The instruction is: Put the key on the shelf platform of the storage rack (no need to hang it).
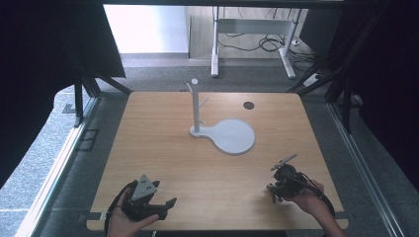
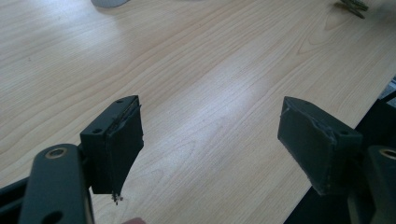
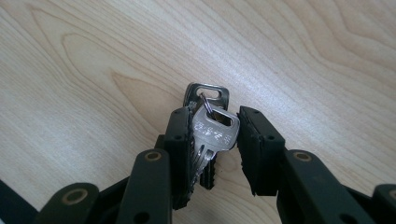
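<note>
Lab: dark curtains [image 1: 44, 59], wooden table [image 1: 163, 163], floor cables [image 1: 262, 44].

A light wooden table [image 1: 163, 163] is set on grey carpet [image 1: 34, 163]; dark curtains [image 1: 44, 44] are hung at both sides; a white desk frame [image 1: 252, 34] with tangled cables [image 1: 269, 43] is seen beyond.

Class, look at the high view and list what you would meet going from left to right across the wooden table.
Left gripper → white stand's post → its round white base → small dark disc → right gripper.
</note>
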A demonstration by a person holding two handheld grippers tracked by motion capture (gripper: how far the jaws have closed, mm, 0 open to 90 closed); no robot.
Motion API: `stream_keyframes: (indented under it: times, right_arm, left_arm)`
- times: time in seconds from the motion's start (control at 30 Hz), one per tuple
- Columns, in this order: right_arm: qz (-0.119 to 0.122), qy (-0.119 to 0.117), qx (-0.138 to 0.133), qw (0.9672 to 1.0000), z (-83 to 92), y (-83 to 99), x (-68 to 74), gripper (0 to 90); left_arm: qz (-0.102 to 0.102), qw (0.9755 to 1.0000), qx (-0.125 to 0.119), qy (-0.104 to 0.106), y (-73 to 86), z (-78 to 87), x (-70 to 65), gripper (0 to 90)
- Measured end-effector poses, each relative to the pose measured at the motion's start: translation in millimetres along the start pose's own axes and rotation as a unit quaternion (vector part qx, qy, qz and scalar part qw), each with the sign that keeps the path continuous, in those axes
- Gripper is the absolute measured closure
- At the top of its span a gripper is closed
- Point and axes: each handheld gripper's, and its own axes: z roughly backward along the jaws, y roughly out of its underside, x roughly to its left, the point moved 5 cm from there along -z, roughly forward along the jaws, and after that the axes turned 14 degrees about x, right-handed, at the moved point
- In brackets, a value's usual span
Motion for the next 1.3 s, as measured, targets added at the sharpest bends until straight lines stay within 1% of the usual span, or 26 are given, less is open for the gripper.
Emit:
stream_keyframes:
  times: [0.13, 0.33, 0.67, 0.7, 0.83, 1.1, 1.3]
  right_arm:
    - [0.003, 0.002, -0.009, 1.0, 6.7, -0.9, -1.1, 66.0]
    - [0.0, 0.008, -0.018, 0.9998, 16.6, -0.8, -3.8, 66.1]
    - [0.002, 0.021, -0.029, 0.9993, 32.6, -0.6, -6.9, 66.1]
    - [0.002, 0.026, -0.032, 0.9992, 36.4, -1.1, -7.5, 66.2]
    - [0.005, 0.03, -0.035, 0.9989, 41.5, -2.1, -8.4, 66.2]
    - [0.007, 0.032, -0.042, 0.9986, 51.3, -5.2, -9.6, 66.3]
    - [0.008, 0.035, -0.041, 0.9985, 54.2, -7.3, -11.5, 66.4]
  left_arm:
    - [0.0, 1.0, 0.0, 0.0, -0.1, 0.3, -0.2, 22.6]
    - [-0.002, 1.0, 0.0, 0.0, -0.2, 0.1, 0.1, 22.6]
    - [-0.002, 1.0, 0.0, 0.0, -0.4, 0.6, -0.1, 22.6]
    - [-0.002, 1.0, 0.0, 0.0, -0.5, 0.6, -0.3, 22.5]
    - [-0.002, 1.0, 0.0, 0.0, -0.7, 0.7, -0.5, 22.5]
    - [-0.002, 1.0, 0.0, 0.001, -0.5, 0.9, -0.1, 22.5]
    - [-0.002, 1.0, 0.0, 0.001, -0.8, 1.1, -0.3, 22.4]
